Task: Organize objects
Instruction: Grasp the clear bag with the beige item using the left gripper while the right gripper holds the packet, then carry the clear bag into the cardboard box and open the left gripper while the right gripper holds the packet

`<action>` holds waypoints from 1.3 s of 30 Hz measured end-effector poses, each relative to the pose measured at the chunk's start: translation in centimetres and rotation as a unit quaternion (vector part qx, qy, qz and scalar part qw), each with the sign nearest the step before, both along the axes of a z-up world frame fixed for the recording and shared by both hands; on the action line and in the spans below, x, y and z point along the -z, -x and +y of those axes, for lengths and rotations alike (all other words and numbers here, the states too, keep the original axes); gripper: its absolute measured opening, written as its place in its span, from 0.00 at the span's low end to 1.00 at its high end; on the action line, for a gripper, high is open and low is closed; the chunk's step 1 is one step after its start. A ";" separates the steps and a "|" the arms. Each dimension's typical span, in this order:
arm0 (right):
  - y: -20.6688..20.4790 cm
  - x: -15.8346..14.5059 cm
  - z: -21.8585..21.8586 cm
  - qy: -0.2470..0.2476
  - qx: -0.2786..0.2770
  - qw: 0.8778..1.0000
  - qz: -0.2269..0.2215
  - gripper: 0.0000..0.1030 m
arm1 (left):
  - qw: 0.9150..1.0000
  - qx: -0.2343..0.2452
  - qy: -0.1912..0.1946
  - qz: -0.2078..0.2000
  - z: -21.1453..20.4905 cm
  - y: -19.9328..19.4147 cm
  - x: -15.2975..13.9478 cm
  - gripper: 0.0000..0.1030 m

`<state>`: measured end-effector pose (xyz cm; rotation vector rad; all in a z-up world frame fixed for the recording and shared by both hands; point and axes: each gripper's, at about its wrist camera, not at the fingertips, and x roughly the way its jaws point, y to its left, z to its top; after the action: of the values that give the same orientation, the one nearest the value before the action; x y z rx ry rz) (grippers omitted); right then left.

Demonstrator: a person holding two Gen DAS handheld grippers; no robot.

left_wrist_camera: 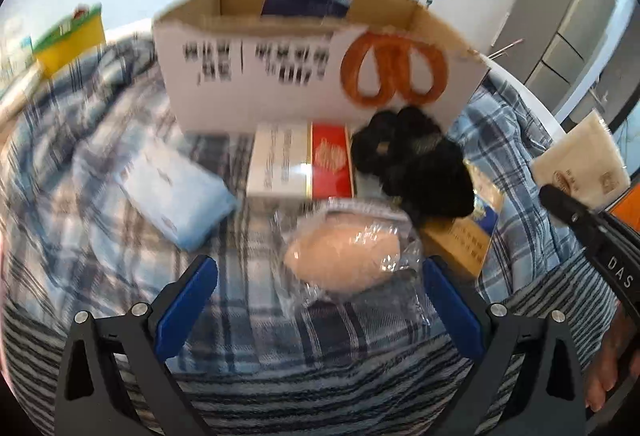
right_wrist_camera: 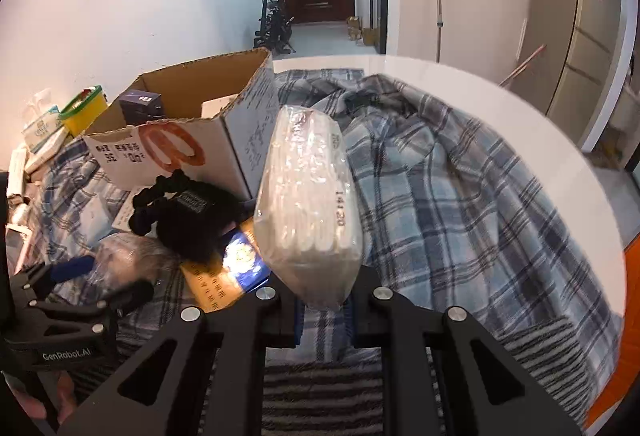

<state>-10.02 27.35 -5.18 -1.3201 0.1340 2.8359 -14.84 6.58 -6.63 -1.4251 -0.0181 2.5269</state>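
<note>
My left gripper [left_wrist_camera: 320, 272] is open, its blue fingers on either side of a peach-coloured sponge in clear wrap [left_wrist_camera: 344, 256] lying on the plaid cloth. My right gripper [right_wrist_camera: 323, 310] is shut on a white tissue pack in clear plastic [right_wrist_camera: 308, 203] and holds it upright above the cloth; the pack also shows in the left wrist view [left_wrist_camera: 580, 159]. An open cardboard box [left_wrist_camera: 312, 75] stands behind, with a dark blue box inside; it also shows in the right wrist view [right_wrist_camera: 192, 115]. The left gripper [right_wrist_camera: 76, 276] shows in the right wrist view too.
In front of the box lie a red-and-white carton [left_wrist_camera: 300, 163], a black scrunchie bundle [left_wrist_camera: 416, 163], a yellow-blue box [left_wrist_camera: 464, 236] and a light blue packet [left_wrist_camera: 168, 187]. A yellow tub [left_wrist_camera: 68, 39] and other packs sit at far left. The white table edge [right_wrist_camera: 520, 107] curves right.
</note>
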 end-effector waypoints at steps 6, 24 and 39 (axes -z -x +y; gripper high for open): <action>-0.2 1.2 0.1 0.007 0.001 1.000 -0.005 0.14 | 0.999 0.020 -0.017 0.028 0.2 -0.9 -0.6 0.57; -2.5 -1.0 -2.4 0.015 -0.030 0.998 0.053 0.14 | 0.979 0.013 -0.039 0.197 -3.8 -6.4 -8.0 0.55; -3.2 -10.4 -6.5 -0.017 -0.090 0.981 0.173 0.14 | 0.962 -0.015 -0.034 0.272 -7.1 -8.0 -16.2 0.55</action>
<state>-6.77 20.86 5.18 -0.8612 -0.0347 3.1792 -6.87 -0.54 9.54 -0.6708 -0.0287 2.8209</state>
